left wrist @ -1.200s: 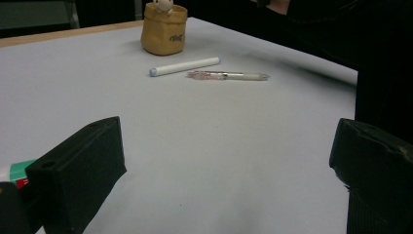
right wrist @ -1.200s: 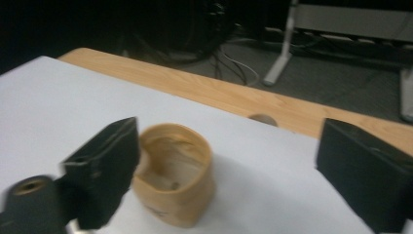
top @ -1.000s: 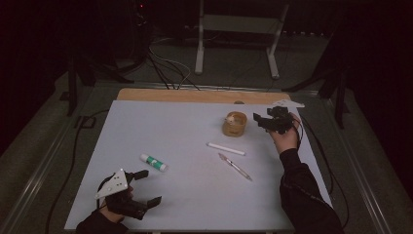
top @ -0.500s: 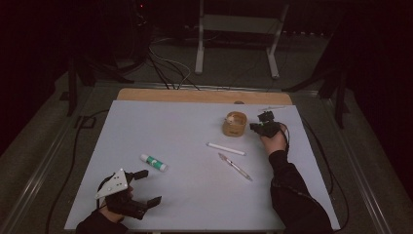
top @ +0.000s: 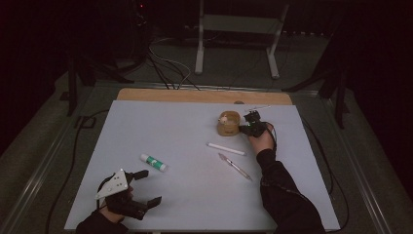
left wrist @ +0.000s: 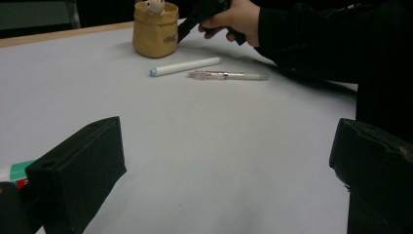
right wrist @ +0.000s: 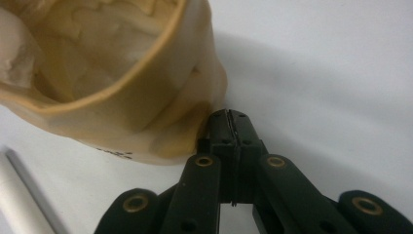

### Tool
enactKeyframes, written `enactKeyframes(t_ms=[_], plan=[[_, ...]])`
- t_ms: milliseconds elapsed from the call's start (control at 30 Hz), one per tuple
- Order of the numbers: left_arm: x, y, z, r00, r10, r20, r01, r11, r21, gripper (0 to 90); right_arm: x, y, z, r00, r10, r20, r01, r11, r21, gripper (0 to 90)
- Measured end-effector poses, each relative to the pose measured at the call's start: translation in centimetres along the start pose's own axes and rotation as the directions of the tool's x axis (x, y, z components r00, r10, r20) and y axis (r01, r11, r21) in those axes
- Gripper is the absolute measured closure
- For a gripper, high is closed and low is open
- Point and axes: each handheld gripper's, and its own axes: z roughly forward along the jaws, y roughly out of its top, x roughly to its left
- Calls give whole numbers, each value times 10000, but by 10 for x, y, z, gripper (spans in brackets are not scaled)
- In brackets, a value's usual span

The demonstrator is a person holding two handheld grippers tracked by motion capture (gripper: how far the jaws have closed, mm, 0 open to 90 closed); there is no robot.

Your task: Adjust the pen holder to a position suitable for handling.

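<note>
In the high view, the right gripper (top: 247, 127) is sitting in the upper right of the frame, held by the person's right hand (top: 263, 141), with its tip just beside the lower right side of a small tan pouch (top: 229, 123) that is standing upright on the pale grey table (top: 160, 122). In the right gripper view the two black jaws are pressing flat together with nothing between them, and their tip (right wrist: 228, 127) is touching, or all but touching, the pouch's (right wrist: 122, 83) lower wall; the pouch is filling the upper left of that frame, its mouth open and something pale crumpled inside.

A white marker (top: 226, 149) is lying just below the pouch at the centre right of the high view, and a slim clear pen (top: 234, 166) is lying below that, slanting toward the lower right. Both are apart from the right gripper.

The left gripper (top: 140, 187) is resting in the lower left of the high view, its jaws standing wide apart and holding nothing. A glue stick (top: 153, 162) with a green band is lying just above it, toward the centre. In the left gripper view the wide-set jaws are framing bare table, the glue stick's (left wrist: 14, 171) end is peeking in at the left edge, and the pouch (left wrist: 155, 28), marker (left wrist: 185, 67) and pen (left wrist: 228, 75) are lying far off at the top.
</note>
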Motion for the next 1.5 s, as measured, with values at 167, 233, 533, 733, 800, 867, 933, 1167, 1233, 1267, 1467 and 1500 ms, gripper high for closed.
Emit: enactKeyframes(t_ms=[167,233,533,733,800,867,933,1167,1233,1267,1467,1500], plan=[[0,0,0,10000,1,-11,-1,10000,31,2,11,3,8,9994,-260,-215,263,9996,140,900],[0,-1,1,10000,-2,3,2,10000,74,2,17,5,10,9988,-410,-283,415,9990,176,900],[0,0,1,10000,-6,6,6,10000,76,2,48,16,22,9912,-1169,-619,1194,9921,378,900],[1,-1,1,10000,-17,11,17,10000,86,2,68,21,28,9838,-1570,-861,1615,9857,481,900],[0,-1,1,10000,-4,27,4,9999,131,3,75,24,30,9805,-1719,-955,1772,9829,495,900],[0,-1,1,10000,-33,24,32,9999,129,3,81,28,31,9777,-1835,-1017,1889,9809,465,900],[0,-1,1,10000,-24,37,24,10000,93,2,86,32,32,9766,-1874,-1051,1926,9804,421,900],[0,-1,0,10000,-5,42,5,9999,119,2,105,41,43,9707,-2112,-1147,2187,9741,575,900],[0,-1,0,10000,-3,34,3,9999,132,3,109,42,46,9706,-2117,-1149,2198,9735,630,900],[0,-1,0,10000,-3,45,3,9999,103,2,110,43,47,9706,-2102,-1173,2184,9739,624,900],[0,-1,1,9999,3,119,-4,9999,101,2,115,50,54,9693,-2069,-1331,2160,9746,585,900],[-1,-1,1,9999,14,110,-14,10000,82,3,117,50,56,9688,-2046,-1397,2142,9751,573,900]])
